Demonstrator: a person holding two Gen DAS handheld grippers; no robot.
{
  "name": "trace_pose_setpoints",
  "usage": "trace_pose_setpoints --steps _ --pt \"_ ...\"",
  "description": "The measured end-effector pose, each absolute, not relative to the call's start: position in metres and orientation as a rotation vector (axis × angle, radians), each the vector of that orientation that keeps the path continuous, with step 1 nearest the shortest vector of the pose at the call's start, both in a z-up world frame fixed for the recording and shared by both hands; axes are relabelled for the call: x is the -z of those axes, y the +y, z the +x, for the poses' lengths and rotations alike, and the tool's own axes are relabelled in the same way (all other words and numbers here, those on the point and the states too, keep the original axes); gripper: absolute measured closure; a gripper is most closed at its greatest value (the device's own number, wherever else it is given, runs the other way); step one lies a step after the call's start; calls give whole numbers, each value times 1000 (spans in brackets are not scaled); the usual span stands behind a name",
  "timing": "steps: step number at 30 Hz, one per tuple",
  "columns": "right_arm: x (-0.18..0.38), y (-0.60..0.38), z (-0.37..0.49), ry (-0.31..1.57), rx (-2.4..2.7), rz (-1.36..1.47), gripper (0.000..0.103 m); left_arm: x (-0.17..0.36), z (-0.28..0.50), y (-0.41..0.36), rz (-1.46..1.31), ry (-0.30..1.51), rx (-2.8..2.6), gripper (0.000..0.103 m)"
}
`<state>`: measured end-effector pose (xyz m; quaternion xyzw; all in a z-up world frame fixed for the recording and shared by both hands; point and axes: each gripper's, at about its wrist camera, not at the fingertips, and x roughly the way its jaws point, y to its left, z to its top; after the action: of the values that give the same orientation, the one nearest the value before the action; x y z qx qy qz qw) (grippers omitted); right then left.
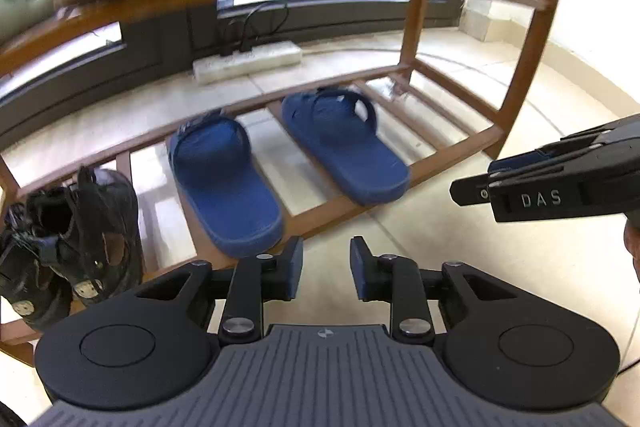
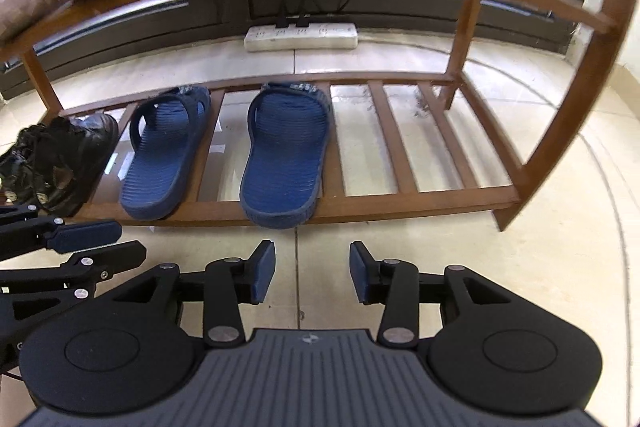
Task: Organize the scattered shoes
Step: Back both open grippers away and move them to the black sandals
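On the wooden rack's bottom shelf, from the left: dark laced shoes, likely floppy at the collar, best pinched at the heel. Next sit the two blue slippers, side by side, probably light, springy rubber; a side edge or strap would grip well. Nearer, the left claw and right claw hang over the floor, both partly open and empty.
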<state>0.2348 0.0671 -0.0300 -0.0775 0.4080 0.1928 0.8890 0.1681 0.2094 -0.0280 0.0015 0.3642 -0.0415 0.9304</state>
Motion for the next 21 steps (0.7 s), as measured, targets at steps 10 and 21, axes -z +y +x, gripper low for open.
trace_pose_setpoints --steps 10,21 --pt "-28 22 189 869 -356 -130 53 -32 142 164 -45 743 157 66" --pt "-72 -64 116 855 -273 -63 48 -73 97 99 11 735 235 55"
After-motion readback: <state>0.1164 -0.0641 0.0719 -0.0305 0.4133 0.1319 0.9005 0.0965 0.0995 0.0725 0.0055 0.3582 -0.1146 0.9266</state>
